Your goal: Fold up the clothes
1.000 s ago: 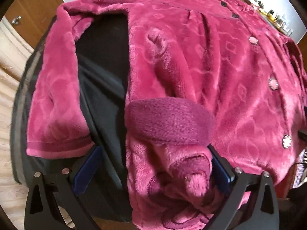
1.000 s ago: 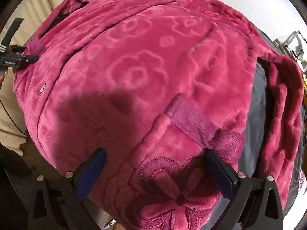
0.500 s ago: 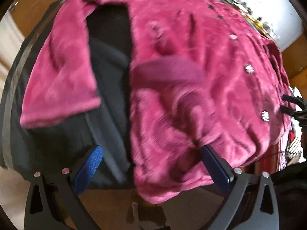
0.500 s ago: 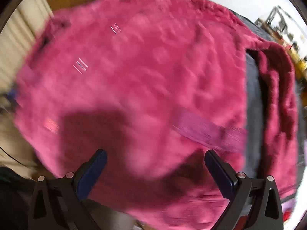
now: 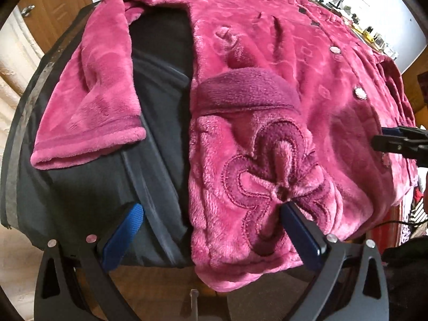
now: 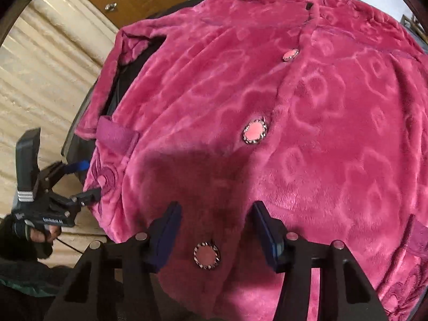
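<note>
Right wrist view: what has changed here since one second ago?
The right gripper moved from a side pocket to the front hem, jaws narrower, astride the lowest button. The left gripper stays open at the flower pocket; the robe stays spread out.

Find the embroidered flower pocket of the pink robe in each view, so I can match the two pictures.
Left wrist view: the flower pocket fills the lower middle, just ahead of the left tool, whose right finger touches it.
Right wrist view: the same pocket sits small at the left edge, beside the left tool.
Shared landmark: the darker purple pocket band just above the flower.
</note>
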